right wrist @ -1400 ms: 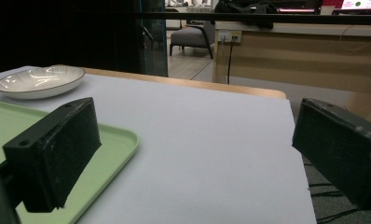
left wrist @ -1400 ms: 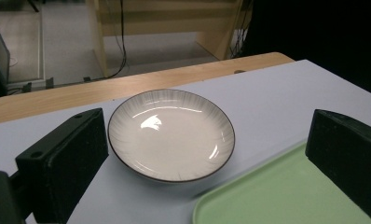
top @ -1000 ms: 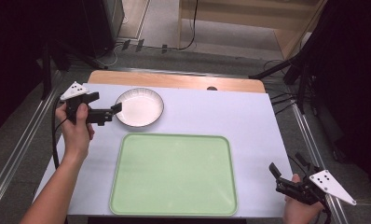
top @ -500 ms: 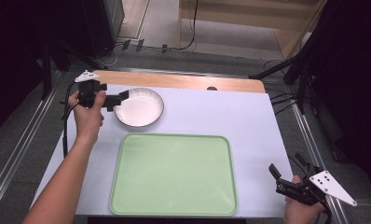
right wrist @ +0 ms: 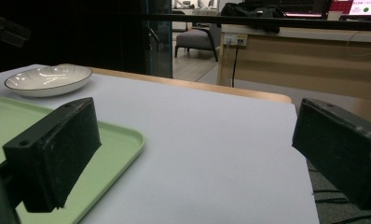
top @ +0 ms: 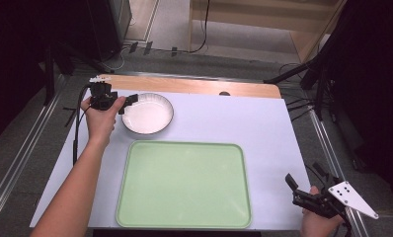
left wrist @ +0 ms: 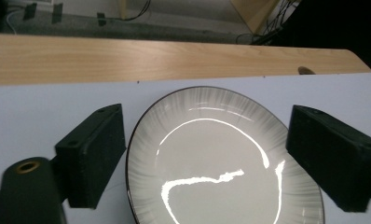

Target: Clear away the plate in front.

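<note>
A white plate (top: 147, 113) with a dark rim and fine grey rays sits at the far left of the white table top. My left gripper (top: 129, 101) reaches its left rim from the left, held by a hand. In the left gripper view the plate (left wrist: 221, 163) lies between the two black jaws of the left gripper (left wrist: 207, 116). The jaws have just been closing a little but stand wide, and the pads do not press on the rim. My right gripper (top: 303, 175) rests open at the near right corner; the right gripper (right wrist: 197, 140) has nothing between its jaws.
A pale green tray (top: 184, 185) lies at the near middle of the table, and its corner (right wrist: 113, 140) is just left of the right gripper. A wooden strip (top: 184, 85) runs along the far edge. The plate (right wrist: 48, 77) shows far off.
The left hand has moved toward the far edge and slightly right, swinging the gripper onto the plate's upper left rim. Its jaws look slightly narrower. The right gripper has stayed still.
</note>
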Demonstrator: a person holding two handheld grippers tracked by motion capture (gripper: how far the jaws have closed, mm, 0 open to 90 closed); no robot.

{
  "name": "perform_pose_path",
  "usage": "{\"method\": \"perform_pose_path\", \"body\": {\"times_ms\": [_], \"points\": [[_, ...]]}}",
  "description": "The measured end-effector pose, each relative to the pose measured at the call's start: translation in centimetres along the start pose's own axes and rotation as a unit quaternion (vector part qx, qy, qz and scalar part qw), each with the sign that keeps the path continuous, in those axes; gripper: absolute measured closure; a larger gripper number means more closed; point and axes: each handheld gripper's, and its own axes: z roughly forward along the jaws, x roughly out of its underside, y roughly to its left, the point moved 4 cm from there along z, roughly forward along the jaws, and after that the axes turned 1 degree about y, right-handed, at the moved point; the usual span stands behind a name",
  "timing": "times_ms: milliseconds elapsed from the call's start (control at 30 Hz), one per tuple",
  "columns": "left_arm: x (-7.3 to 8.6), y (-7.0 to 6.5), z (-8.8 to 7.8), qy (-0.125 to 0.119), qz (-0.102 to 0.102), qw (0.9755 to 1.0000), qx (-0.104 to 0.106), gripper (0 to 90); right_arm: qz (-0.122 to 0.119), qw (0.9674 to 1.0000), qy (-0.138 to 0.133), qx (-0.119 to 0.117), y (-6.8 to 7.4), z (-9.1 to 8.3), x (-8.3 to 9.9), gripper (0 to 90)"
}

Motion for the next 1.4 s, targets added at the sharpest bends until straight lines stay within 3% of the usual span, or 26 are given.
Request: {"method": "perform_pose_path", "body": {"times_ms": [167, 267, 467, 700, 733, 767, 833, 867, 933, 1167, 1233, 1267, 1300, 1333, 1367, 1400], "points": [[0.7, 1.2, 1.1, 0.028, -0.032, 0.9991, 0.004, 18.6, 0.0, 1.0, 0.001, 0.001, 0.0, 0.0, 0.1, 1.3], [1.0, 1.4, 1.5, 0.038, -0.036, 0.9986, 0.004, 21.9, 0.0, 1.0, 0.002, 0.001, -0.1, 0.0, 0.1, 1.3], [2.0, 2.2, 2.6, 0.074, -0.05, 0.9959, -0.017, 31.3, 0.001, 1.0, 0.002, 0.002, -0.1, 0.0, 0.2, 1.3], [2.8, 2.7, 3.4, 0.09, -0.068, 0.9933, -0.023, 38.4, 0.002, 1.0, 0.002, 0.002, -0.1, 0.1, 0.2, 1.3], [2.9, 2.8, 3.4, 0.093, -0.074, 0.9927, -0.021, 38.4, 0.003, 1.0, 0.002, 0.003, -0.1, 0.1, 0.2, 1.3], [3.1, 2.9, 3.5, 0.096, -0.082, 0.992, -0.007, 44.0, 0.003, 1.0, 0.002, 0.003, -0.1, 0.0, 0.2, 1.3], [3.1, 2.9, 3.6, 0.093, -0.089, 0.9916, -0.006, 46.1, 0.002, 1.0, 0.002, 0.003, -0.1, 0.0, 0.2, 1.3], [3.2, 3.1, 3.6, 0.094, -0.091, 0.9913, -0.009, 52.7, 0.002, 1.0, 0.002, 0.003, -0.1, 0.0, 0.2, 1.3], [3.4, 3.5, 3.6, 0.096, -0.11, 0.9893, 0.008, 54.3, 0.002, 1.0, 0.002, 0.003, -0.1, 0.0, 0.2, 1.3], [3.8, 3.8, 3.9, 0.106, -0.122, 0.9868, 0.01, 62.8, 0.0, 1.0, 0.003, 0.004, -0.2, 0.1, 0.2, 1.3], [3.8, 3.9, 3.9, 0.106, -0.134, 0.9853, 0.01, 65.1, -0.001, 1.0, 0.002, 0.004, -0.2, 0.1, 0.3, 1.3], [3.9, 4.1, 3.9, 0.113, -0.146, 0.9826, 0.02, 67.0, -0.001, 1.0, 0.004, 0.004, -0.2, 0.1, 0.3, 1.3], [3.9, 4.1, 3.9, 0.113, -0.146, 0.9826, 0.02, 68.3, -0.001, 1.0, 0.005, 0.004, -0.2, 0.1, 0.3, 1.3], [4.0, 4.4, 3.9, 0.12, -0.175, 0.9764, 0.037, 69.0, 0.002, 1.0, 0.006, 0.004, -0.2, 0.2, 0.3, 1.3], [4.0, 4.4, 3.9, 0.12, -0.175, 0.9764, 0.037, 69.6, 0.002, 1.0, 0.006, 0.004, -0.2, 0.2, 0.3, 1.3], [4.1, 4.5, 4.0, 0.126, -0.186, 0.9735, 0.042, 70.1, 0.002, 1.0, 0.007, 0.004, -0.3, 0.2, 0.4, 1.3]]}}
